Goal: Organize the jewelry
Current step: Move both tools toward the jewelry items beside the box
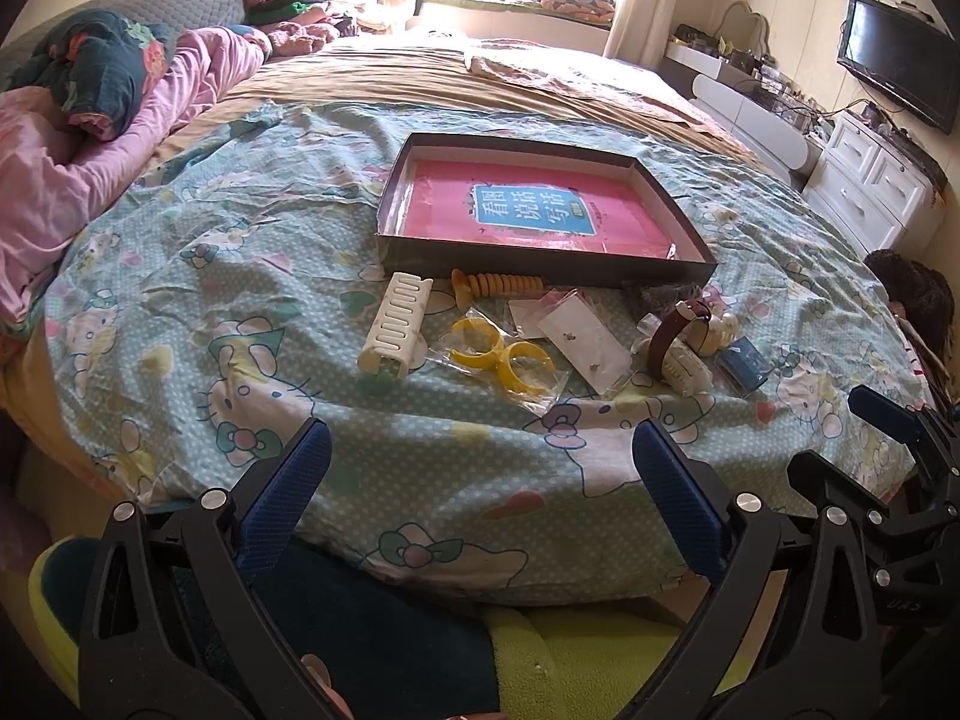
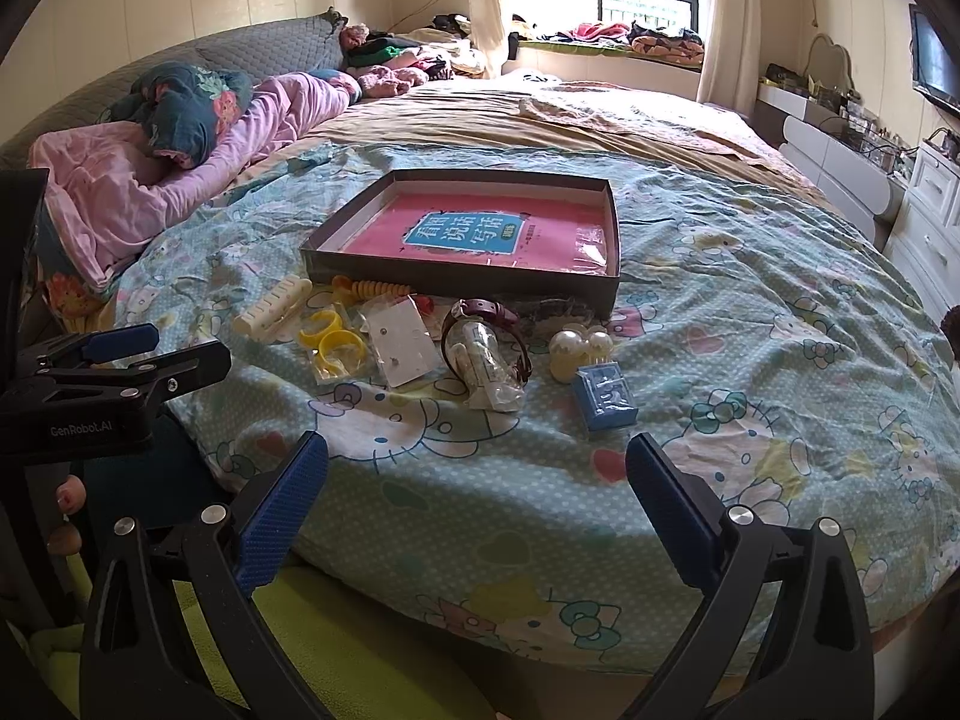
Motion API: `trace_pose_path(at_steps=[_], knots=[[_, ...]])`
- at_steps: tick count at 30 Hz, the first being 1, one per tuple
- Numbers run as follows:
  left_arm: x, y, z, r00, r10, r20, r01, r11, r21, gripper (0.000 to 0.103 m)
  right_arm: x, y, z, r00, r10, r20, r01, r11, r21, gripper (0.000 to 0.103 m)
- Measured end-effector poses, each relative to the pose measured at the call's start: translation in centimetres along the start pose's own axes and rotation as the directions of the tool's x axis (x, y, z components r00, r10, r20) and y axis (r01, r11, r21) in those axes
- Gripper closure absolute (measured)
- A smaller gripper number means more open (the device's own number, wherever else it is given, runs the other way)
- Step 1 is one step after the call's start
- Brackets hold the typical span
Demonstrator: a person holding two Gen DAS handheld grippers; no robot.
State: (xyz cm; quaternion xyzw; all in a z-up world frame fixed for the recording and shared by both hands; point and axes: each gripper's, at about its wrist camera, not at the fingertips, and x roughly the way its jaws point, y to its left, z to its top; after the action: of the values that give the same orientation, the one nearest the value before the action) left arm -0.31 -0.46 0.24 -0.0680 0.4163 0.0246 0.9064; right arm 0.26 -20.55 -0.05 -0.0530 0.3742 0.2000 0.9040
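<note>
A shallow dark box (image 1: 540, 267) (image 2: 456, 287) with a pink book inside lies on the bed. In front of it sits a row of accessories: a cream hair clip (image 1: 396, 324) (image 2: 273, 303), an orange spiral clip (image 1: 498, 287) (image 2: 372, 288), yellow bangles in a bag (image 1: 504, 357) (image 2: 333, 342), an earring card (image 1: 585, 342) (image 2: 402, 345), a brown-strap watch (image 1: 675, 330) (image 2: 486, 315), pearl clips (image 2: 579, 348) and a small blue box (image 1: 744, 363) (image 2: 603, 396). My left gripper (image 1: 480, 480) and right gripper (image 2: 477, 483) both stand open and empty, short of the items at the bed's near edge.
Pink and floral bedding (image 1: 90, 120) is piled at the left of the bed. White drawers (image 1: 870, 180) and a wall TV (image 1: 900, 54) stand at the right. A green cushion (image 1: 570, 660) lies below the grippers. Someone's dark hair (image 1: 918, 294) shows at the right bed edge.
</note>
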Motion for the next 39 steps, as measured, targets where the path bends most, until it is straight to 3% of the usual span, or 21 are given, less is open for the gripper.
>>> trace_pose_path(at_steps=[24,39], knots=[[0.2,-0.1,0.0,1.0,-0.005,-0.004,0.005,1.0,-0.007,0.009,0.3,0.4,-0.2,1.0,0.023,-0.005,-0.023,1.0,-0.005,0.004],[1.4,3.0,0.5,0.999,0.033,-0.022,-0.035,0.996,-0.077,0.009,2.6,-0.8,1.5,0.998,0.062,-0.032,-0.061,0.998,0.03,0.004]])
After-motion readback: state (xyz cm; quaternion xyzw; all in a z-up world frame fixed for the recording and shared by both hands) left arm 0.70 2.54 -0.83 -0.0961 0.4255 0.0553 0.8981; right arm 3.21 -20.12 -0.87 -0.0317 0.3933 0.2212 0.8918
